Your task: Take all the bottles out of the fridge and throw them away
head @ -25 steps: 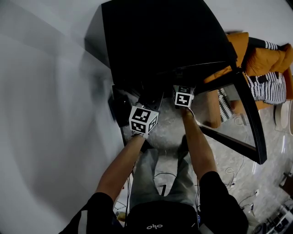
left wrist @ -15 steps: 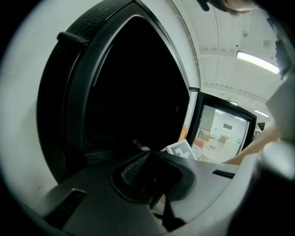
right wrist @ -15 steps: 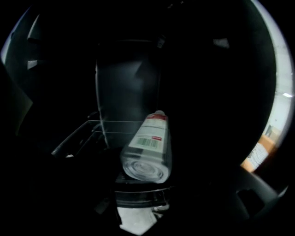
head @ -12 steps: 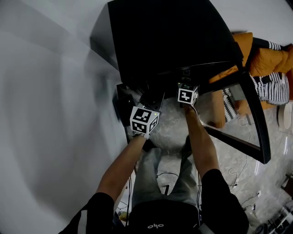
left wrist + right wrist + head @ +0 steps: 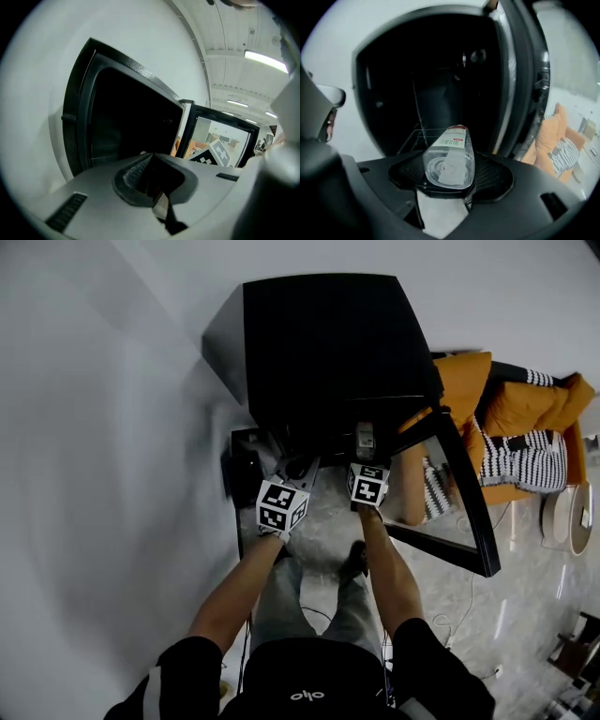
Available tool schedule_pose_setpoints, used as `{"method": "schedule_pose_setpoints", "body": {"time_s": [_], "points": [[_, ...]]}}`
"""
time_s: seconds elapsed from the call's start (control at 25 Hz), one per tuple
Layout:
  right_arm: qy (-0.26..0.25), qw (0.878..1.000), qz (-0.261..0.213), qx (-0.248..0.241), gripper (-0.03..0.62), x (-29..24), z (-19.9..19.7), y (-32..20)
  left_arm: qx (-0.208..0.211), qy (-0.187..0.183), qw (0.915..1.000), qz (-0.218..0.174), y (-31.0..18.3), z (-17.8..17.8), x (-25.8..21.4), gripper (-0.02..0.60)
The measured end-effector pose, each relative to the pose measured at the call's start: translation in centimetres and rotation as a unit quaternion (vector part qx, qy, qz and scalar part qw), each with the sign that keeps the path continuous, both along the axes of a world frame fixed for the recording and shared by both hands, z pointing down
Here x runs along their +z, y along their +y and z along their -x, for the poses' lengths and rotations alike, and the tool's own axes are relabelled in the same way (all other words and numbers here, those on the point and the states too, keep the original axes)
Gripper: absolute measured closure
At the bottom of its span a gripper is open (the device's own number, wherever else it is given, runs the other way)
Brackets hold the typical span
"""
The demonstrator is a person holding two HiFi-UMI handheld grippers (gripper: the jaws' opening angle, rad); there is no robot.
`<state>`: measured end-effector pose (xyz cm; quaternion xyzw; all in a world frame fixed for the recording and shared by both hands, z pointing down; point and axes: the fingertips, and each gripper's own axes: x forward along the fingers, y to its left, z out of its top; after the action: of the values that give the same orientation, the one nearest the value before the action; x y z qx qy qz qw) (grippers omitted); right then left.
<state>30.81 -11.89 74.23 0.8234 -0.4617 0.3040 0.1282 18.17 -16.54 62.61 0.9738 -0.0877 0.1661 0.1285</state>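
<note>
Removal step. Your right gripper (image 5: pixel 445 187) is clamped on a clear bottle (image 5: pixel 449 152) at the mouth of the open fridge (image 5: pixel 328 343), at 12 o'clock. Your left gripper (image 5: pixel 152 180) is closed and empty. The next move probably calls for drawing the bottle clear and discarding it.

Clear glossy plastic bottle (image 5: pixel 449 157), matt black fridge (image 5: pixel 328 343), glossy marbled floor (image 5: pixel 520 610), orange cloth sofa (image 5: pixel 466 381)

We look steeply down from above the fridge (image 5: pixel 328 343). Both gripper views sit close before its dark opening, the left one facing it obliquely, the right one squarely; all three share its door (image 5: pixel 469 502).
</note>
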Motion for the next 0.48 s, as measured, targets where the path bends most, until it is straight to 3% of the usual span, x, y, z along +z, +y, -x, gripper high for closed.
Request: {"method": "schedule_pose_setpoints", "body": {"time_s": [0.48], "points": [[-0.021,0.995,-0.045,-0.081,0.284,-12.4,2.7,5.9,-0.067,0.006,0.9976,-0.018,4.8,1.1,-8.5,0.575]]}}
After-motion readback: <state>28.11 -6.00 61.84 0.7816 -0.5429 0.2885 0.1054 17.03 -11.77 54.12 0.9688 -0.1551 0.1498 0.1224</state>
